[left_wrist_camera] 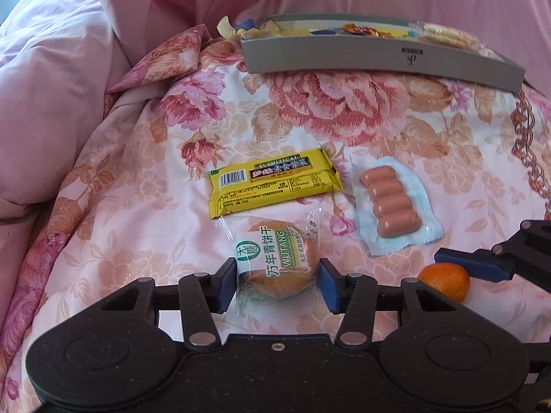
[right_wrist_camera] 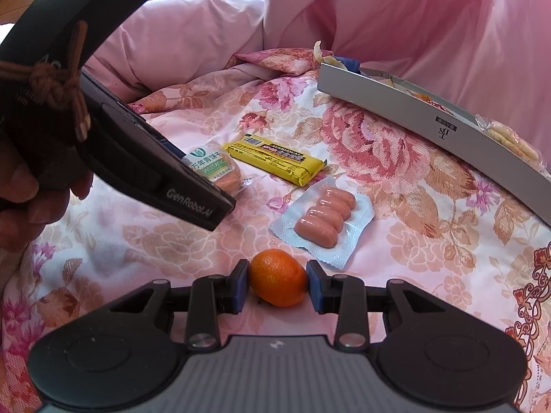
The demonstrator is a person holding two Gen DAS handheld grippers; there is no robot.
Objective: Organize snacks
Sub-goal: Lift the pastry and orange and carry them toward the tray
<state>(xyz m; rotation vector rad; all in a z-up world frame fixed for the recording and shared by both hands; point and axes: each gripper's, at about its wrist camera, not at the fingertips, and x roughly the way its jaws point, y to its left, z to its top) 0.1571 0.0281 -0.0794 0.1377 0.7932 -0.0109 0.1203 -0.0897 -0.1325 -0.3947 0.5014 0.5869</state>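
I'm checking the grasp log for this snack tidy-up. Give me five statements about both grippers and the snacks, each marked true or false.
1. The right gripper has its pads on either side of the orange. True.
2. The left gripper is around the sausage pack. False: it brackets the biscuit packet.
3. The yellow bar lies on the bedspread, outside the box. True.
4. The box is empty. False: wrapped snacks already lie in it.
5. The sausage pack lies between the two grippers' pads. False: it lies free on the bedspread, touched by neither.
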